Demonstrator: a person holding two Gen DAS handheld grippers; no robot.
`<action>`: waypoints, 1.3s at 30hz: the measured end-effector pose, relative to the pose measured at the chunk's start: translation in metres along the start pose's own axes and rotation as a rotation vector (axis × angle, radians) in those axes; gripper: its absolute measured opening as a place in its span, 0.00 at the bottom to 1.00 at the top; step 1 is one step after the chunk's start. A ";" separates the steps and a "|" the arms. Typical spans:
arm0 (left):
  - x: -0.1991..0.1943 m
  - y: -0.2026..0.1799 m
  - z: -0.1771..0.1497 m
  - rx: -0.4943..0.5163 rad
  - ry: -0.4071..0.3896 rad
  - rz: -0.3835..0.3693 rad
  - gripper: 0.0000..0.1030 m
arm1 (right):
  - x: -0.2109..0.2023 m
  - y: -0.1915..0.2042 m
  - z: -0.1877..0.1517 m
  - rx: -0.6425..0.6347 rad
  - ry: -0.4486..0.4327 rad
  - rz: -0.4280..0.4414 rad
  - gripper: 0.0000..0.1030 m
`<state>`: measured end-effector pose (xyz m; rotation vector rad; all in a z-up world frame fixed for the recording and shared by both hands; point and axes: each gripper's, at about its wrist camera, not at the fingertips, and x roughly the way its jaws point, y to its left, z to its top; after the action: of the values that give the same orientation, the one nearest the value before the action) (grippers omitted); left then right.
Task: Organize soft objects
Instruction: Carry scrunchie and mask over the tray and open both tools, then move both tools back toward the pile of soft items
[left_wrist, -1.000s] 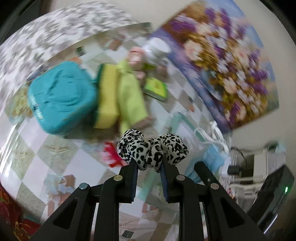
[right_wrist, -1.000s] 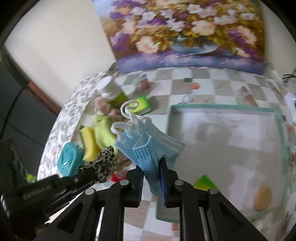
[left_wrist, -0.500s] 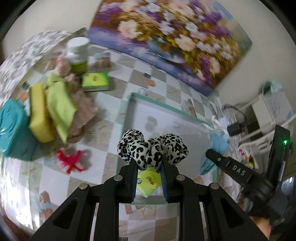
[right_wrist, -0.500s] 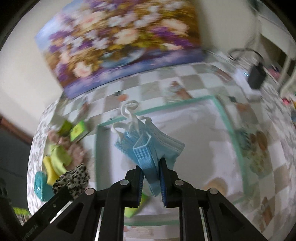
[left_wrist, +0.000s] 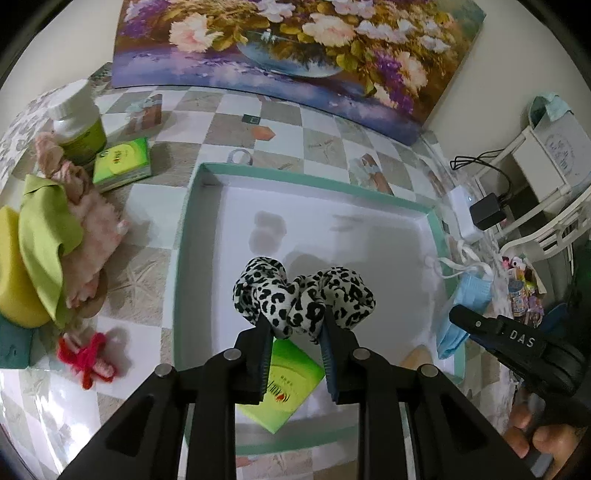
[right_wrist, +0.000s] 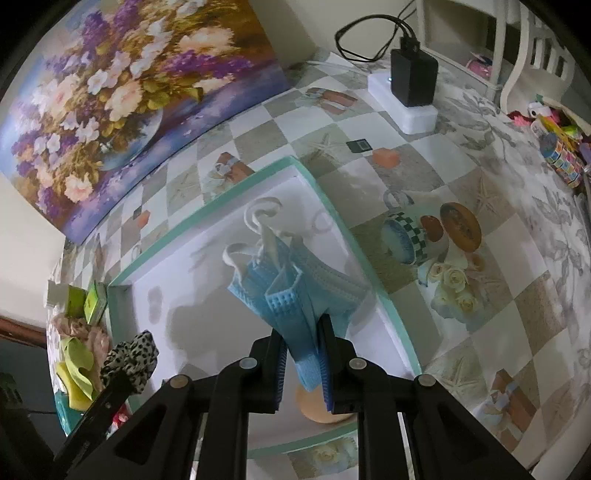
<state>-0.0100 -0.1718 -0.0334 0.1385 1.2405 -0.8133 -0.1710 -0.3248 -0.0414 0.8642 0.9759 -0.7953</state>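
A table under a glossy checked oilcloth (left_wrist: 325, 147) of grey and white squares fills both views, with a large floral painting (left_wrist: 295, 48) leaning on the wall at its far edge. In the middle lies a wide, shallow rectangular box (left_wrist: 192, 221) with mint-green walls and a smooth white floor. Inside it, near the front wall, lie a flat green packet (left_wrist: 291, 384) and a round tan disc (right_wrist: 317, 410). Left of the box is a soft heap: a yellow sponge (left_wrist: 14, 280), a lime-green cloth (left_wrist: 44, 236) and fluffy pink fabric (left_wrist: 96, 236), with a white-capped jar (left_wrist: 77, 122), a small green carton (left_wrist: 122, 162) and a red yarn bow (left_wrist: 88, 354) nearby.

The left gripper (left_wrist: 295, 321) is clamped on a crinkled black-and-white leopard-print scrunchie (left_wrist: 303, 295), held above the box floor. The right gripper (right_wrist: 303, 332) pinches a folded, pleated blue face mask (right_wrist: 291, 295) with white ear loops, over the box's right part.

A second ago the left view faced the heap and the right gripper was above the box's left rim; both grippers have since swung over the box, their grips unchanged.
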 end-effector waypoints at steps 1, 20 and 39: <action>0.001 -0.001 0.001 0.002 -0.001 -0.002 0.23 | 0.000 0.000 0.001 0.000 0.000 0.004 0.17; -0.016 0.000 0.008 -0.015 -0.029 0.027 0.88 | -0.008 0.034 -0.003 -0.121 -0.021 -0.066 0.81; -0.067 0.042 0.027 -0.135 -0.150 -0.044 0.98 | -0.030 0.072 -0.013 -0.239 -0.078 -0.048 1.00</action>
<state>0.0312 -0.1234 0.0216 -0.0586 1.1557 -0.7612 -0.1241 -0.2768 0.0000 0.6016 1.0028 -0.7302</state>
